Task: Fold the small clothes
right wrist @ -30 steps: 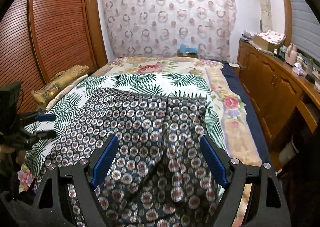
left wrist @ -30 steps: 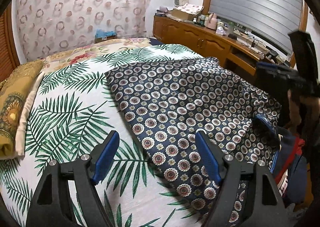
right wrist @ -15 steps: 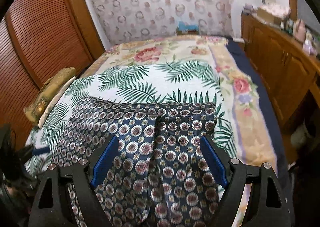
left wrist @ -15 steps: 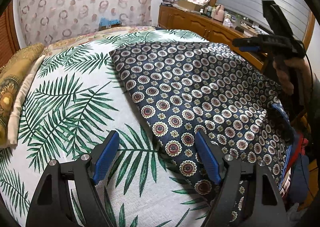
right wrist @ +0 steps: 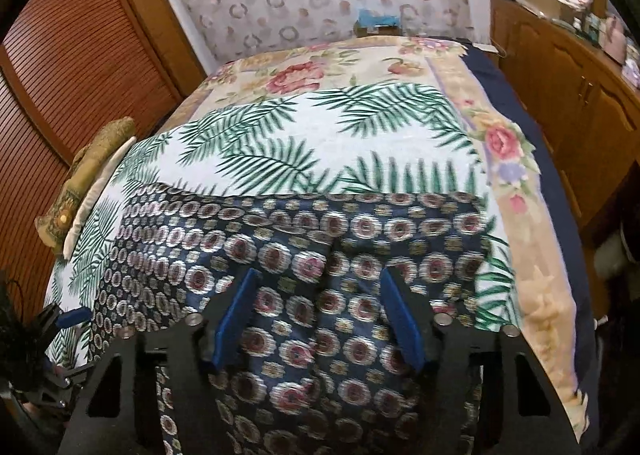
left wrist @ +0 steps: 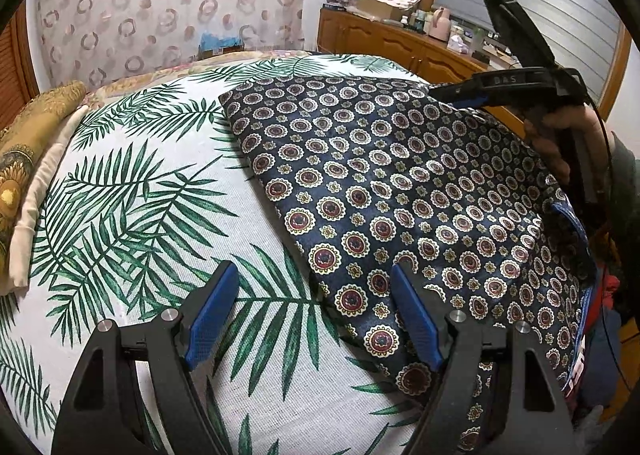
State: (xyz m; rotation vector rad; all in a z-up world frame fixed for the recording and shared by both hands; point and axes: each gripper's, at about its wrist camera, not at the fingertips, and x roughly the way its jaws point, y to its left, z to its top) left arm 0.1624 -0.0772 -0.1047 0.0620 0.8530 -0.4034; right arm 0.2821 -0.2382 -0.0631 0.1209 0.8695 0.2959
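Note:
A navy garment with round medallion print lies spread on the palm-leaf bedspread; it also fills the lower right wrist view. My left gripper is open and empty, low over the garment's near left edge. My right gripper is open, its fingers straddling the cloth just above the garment's middle; it also shows in the left wrist view, over the garment's far right side. The left gripper shows at the bottom left of the right wrist view.
A gold pillow lies at the bed's left edge. A wooden cabinet with clutter stands to the right. A louvred wardrobe stands on the left. Red and blue clothes hang at the bed's near right edge.
Both grippers have dropped lower and closer to the garment. The right gripper moved forward over the cloth, and its jaws have narrowed somewhat. The garment lies flatter.

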